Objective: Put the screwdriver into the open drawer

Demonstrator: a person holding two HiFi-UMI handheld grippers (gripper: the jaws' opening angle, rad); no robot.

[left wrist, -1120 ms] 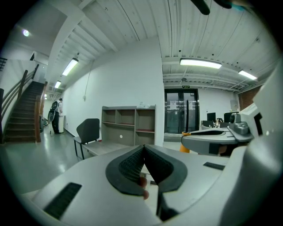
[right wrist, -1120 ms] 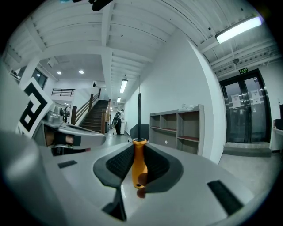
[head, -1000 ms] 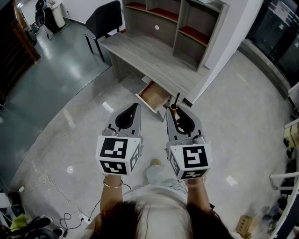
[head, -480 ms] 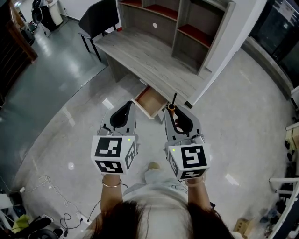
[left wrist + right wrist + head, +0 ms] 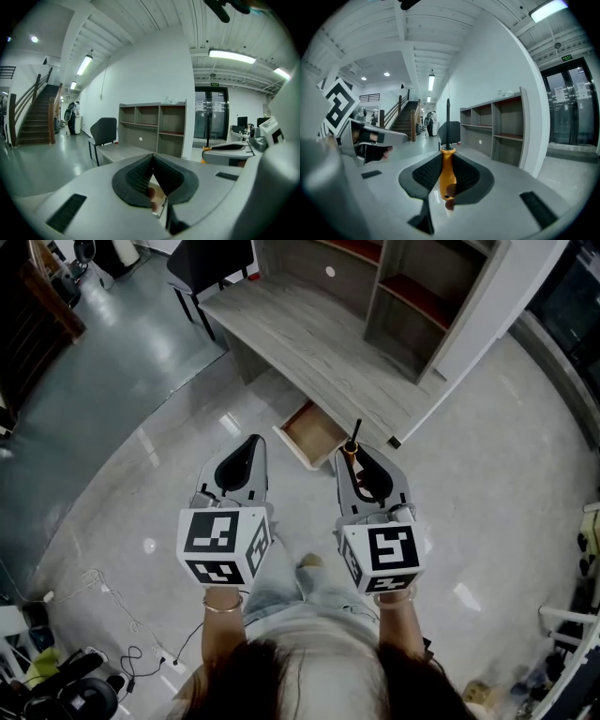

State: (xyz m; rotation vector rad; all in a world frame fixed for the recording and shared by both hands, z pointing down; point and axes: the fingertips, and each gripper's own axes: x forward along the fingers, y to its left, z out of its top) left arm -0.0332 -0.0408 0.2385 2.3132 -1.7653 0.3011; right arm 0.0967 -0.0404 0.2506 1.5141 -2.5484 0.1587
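Note:
My right gripper (image 5: 353, 448) is shut on a screwdriver (image 5: 447, 171) with an orange handle and a black shaft; in the head view the screwdriver (image 5: 352, 442) pokes out past the jaw tips toward the desk. The open drawer (image 5: 315, 432), wood-lined, sticks out from under the grey desk (image 5: 309, 348), just ahead of and between the two grippers. My left gripper (image 5: 253, 443) is held beside the right one, shut with nothing between its jaws; in its own view the left gripper (image 5: 152, 157) shows the jaws meeting at the tip.
A shelf unit (image 5: 403, 287) stands on the back of the desk. A dark chair (image 5: 208, 263) sits at the desk's left end. Cables (image 5: 103, 615) lie on the glossy floor at lower left. The person's shoe (image 5: 309, 563) shows between the grippers.
Both grippers have drifted slightly closer to the desk and drawer as the person stepped forward. The screwdriver stays clamped in the right gripper.

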